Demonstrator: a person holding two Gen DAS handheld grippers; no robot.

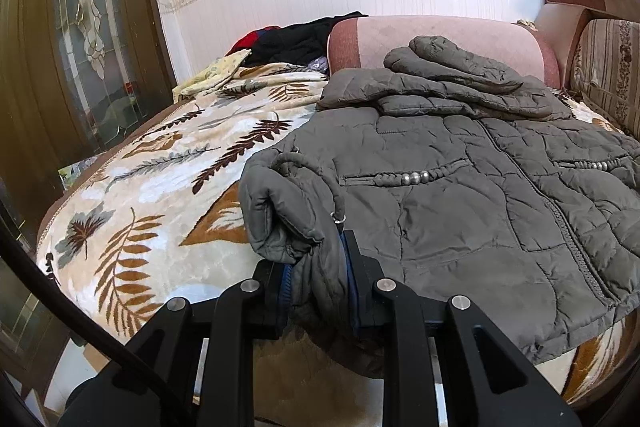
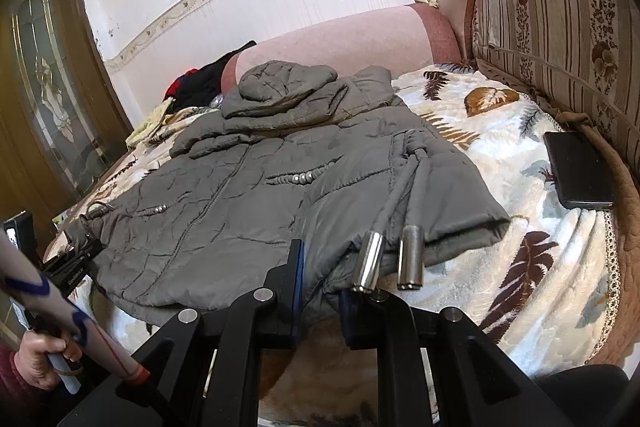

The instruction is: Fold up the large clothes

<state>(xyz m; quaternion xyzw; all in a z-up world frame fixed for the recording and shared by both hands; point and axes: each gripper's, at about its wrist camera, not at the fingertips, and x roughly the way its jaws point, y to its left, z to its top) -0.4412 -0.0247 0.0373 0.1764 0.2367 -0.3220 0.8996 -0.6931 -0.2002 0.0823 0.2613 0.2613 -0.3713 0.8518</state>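
Gripping the near hem of a grey quilted jacket [image 1: 460,187] at both corners, the left gripper [image 1: 316,279] pinches the bunched left corner while the right gripper [image 2: 318,279] has its fingers pressed on the hem beside two metal cord ends [image 2: 390,261]. The jacket lies front-up on a leaf-print blanket [image 1: 152,187] over the bed, its long axis running straight away from both grippers toward the hood [image 2: 280,79] near a pink bolster [image 1: 440,35]. Neither hand is nearer. Open blanket lies left and right; a dark phone [image 2: 580,171] rests well off to the right, clear of any forward fold.
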